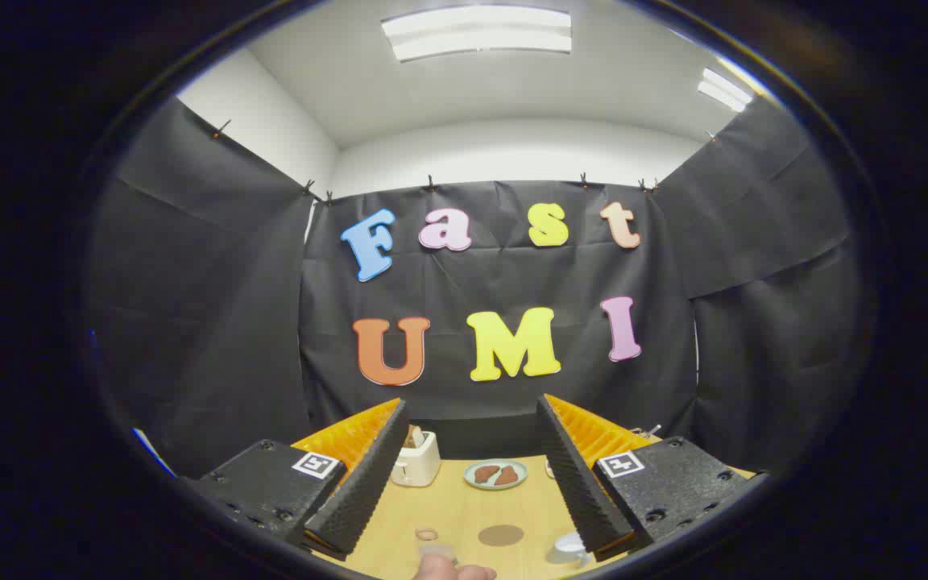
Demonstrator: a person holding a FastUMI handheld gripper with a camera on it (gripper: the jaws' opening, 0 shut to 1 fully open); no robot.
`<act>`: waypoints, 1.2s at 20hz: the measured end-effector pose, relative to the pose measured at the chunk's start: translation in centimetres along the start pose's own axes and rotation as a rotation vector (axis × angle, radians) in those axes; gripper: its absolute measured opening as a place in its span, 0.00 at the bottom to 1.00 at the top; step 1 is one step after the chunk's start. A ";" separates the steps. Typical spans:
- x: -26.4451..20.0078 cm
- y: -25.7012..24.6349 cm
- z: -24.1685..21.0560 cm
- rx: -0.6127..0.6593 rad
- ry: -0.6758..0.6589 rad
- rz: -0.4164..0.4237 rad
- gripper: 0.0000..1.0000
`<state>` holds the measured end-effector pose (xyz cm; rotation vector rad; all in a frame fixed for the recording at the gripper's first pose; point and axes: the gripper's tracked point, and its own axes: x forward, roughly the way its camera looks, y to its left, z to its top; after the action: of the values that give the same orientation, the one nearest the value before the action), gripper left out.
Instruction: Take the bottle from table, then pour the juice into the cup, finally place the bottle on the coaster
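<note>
My gripper (470,403) is open, its fingers spread wide with nothing between them, held above the wooden table (464,507). Low between the fingers lies a round brown coaster (501,535). A white cup (569,548) stands to its right, beside the right finger (581,483). Left of the coaster is a small clear ring-shaped object (426,534), and just below it a pale clear item (437,553) that may be the bottle's top; it is too cut off to tell. A person's fingers (456,573) show right beneath it.
A white toaster (416,459) stands at the table's far side, just past the left finger. A plate (496,474) with brown food pieces sits to its right. The black cloth wall rises behind the table.
</note>
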<state>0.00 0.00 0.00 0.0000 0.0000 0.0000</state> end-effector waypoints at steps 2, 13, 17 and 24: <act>-0.2 -0.1 -0.2 0.004 0.015 0.005 1.00; 0.3 -0.5 -1.2 -0.036 0.040 0.039 1.00; 0.1 0.6 -1.2 -0.035 0.043 0.070 1.00; 0.3 1.5 -1.5 -0.049 0.057 0.056 1.00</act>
<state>0.32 1.52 -1.47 -0.0491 0.0567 0.0561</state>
